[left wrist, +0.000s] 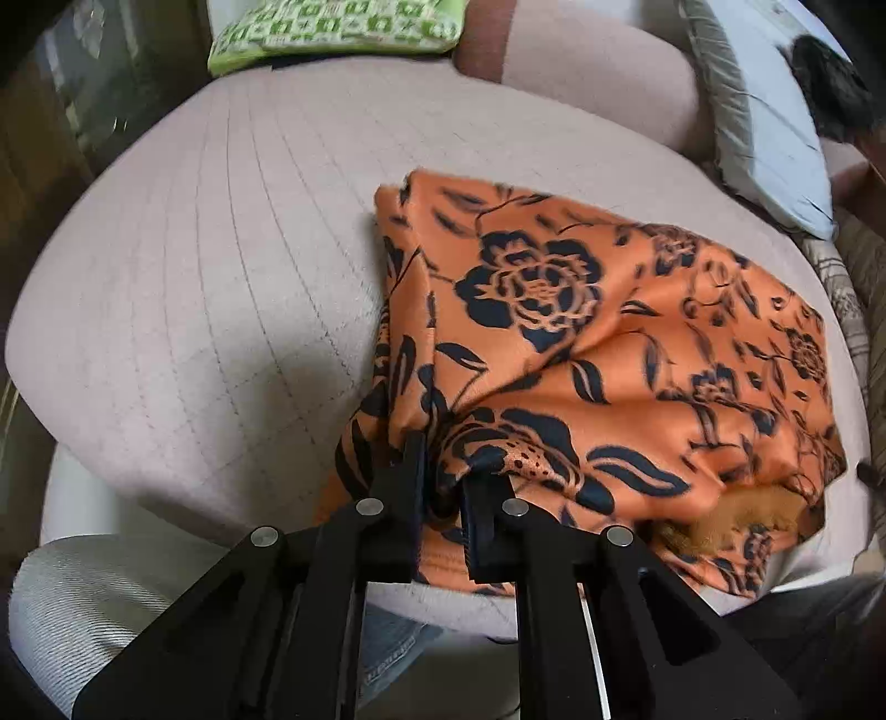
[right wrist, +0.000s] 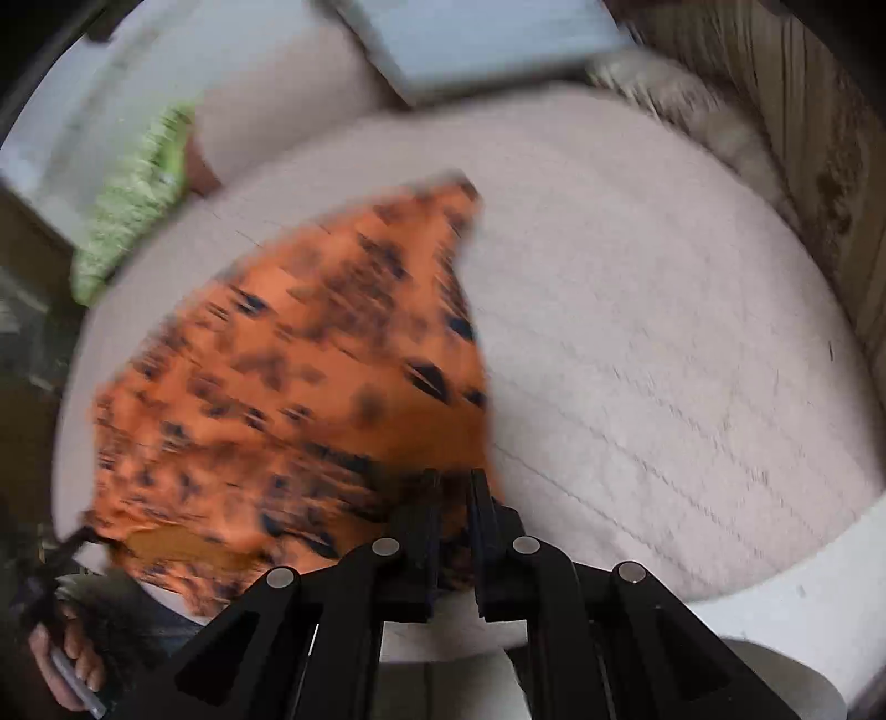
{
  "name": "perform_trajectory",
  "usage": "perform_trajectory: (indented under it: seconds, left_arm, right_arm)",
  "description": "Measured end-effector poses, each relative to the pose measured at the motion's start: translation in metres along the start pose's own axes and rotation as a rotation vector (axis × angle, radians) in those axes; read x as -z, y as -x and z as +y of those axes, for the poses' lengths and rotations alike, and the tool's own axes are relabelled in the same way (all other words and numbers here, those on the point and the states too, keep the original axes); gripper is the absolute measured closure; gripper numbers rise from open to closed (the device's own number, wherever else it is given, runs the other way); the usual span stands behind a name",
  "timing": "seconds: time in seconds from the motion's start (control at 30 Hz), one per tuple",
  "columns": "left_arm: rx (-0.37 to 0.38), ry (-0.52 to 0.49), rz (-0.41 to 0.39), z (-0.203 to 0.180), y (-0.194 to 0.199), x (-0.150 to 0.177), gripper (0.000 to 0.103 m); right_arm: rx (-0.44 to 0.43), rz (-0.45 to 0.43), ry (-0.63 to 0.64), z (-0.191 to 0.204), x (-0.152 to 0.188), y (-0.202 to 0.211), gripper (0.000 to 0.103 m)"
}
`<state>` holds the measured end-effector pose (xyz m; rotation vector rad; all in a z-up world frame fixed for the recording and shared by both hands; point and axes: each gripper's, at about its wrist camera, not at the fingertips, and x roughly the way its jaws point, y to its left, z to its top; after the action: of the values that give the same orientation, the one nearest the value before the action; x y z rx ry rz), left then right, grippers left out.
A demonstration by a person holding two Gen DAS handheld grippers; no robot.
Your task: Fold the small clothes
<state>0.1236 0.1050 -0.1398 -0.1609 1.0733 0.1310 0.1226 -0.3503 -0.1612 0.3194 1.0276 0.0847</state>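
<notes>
An orange garment (left wrist: 609,343) printed with dark navy roses and leaves lies on a pale pink quilted cushion (left wrist: 210,288), a wide rounded seat stitched in a grid of faint lines. Seen from the left wrist camera, the cloth covers the right half of the cushion, folded over on itself, with a plainer brownish inner side showing at its near right edge.

The left gripper (left wrist: 443,471) points steeply down at the near left corner of the garment. Its two black fingers (left wrist: 404,476) stand close together with a bunched fold of the orange cloth pinched between them. The right gripper (right wrist: 451,487) (its view is heavily blurred) is likewise nearly closed, its fingers clamped on the near right edge of the same garment (right wrist: 288,376), which spreads away to the left in that view.

At the far edge of the cushion lies a green and white patterned pillow (left wrist: 332,27). To the far right rests a pale grey-blue pillow (left wrist: 769,138). Near the lower left of the right wrist view, a person's hand (right wrist: 66,659) grips the handle of the other tool. Blue denim (left wrist: 387,648) shows below the cushion's near rim, between the left gripper's arms.
</notes>
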Motion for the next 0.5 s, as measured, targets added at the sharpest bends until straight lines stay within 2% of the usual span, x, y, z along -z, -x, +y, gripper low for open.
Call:
perform_trajectory:
  seconds: [0.07, 0.13, 0.2, 0.23, 0.27, 0.3, 0.37, 0.5]
  left_arm:
    - [0.048, 0.021, -0.018, 0.0, 0.017, -0.005, 0.084]
    - [0.071, 0.073, -0.045, 0.008, 0.031, -0.004, 0.059]
    - [0.125, 0.142, -0.094, 0.017, 0.042, 0.006, 0.053]
    - [0.16, 0.166, -0.106, 0.018, 0.046, 0.012, 0.051]
    - [0.206, 0.185, -0.107, 0.018, 0.048, 0.02, 0.05]
    - [0.24, 0.194, -0.098, 0.016, 0.049, 0.027, 0.049]
    - [0.274, 0.19, -0.079, 0.007, 0.049, 0.035, 0.049]
    - [0.3, 0.143, 0.002, -0.032, 0.03, 0.041, 0.049]
  right_arm:
    - [-0.071, -0.074, -0.015, 0.002, 0.003, 0.018, 0.094]
    - [-0.168, -0.145, -0.066, 0.003, 0.01, 0.033, 0.092]
    - [-0.283, -0.169, -0.11, 0.009, 0.016, 0.038, 0.079]
    - [-0.347, -0.174, -0.132, 0.011, 0.02, 0.04, 0.06]
    - [-0.397, -0.186, -0.156, 0.016, 0.027, 0.04, 0.048]
    - [-0.424, -0.193, -0.172, 0.023, 0.033, 0.038, 0.046]
    - [-0.459, -0.154, -0.177, 0.041, 0.049, 0.029, 0.043]
    - [-0.415, -0.048, -0.231, 0.055, 0.068, -0.002, 0.043]
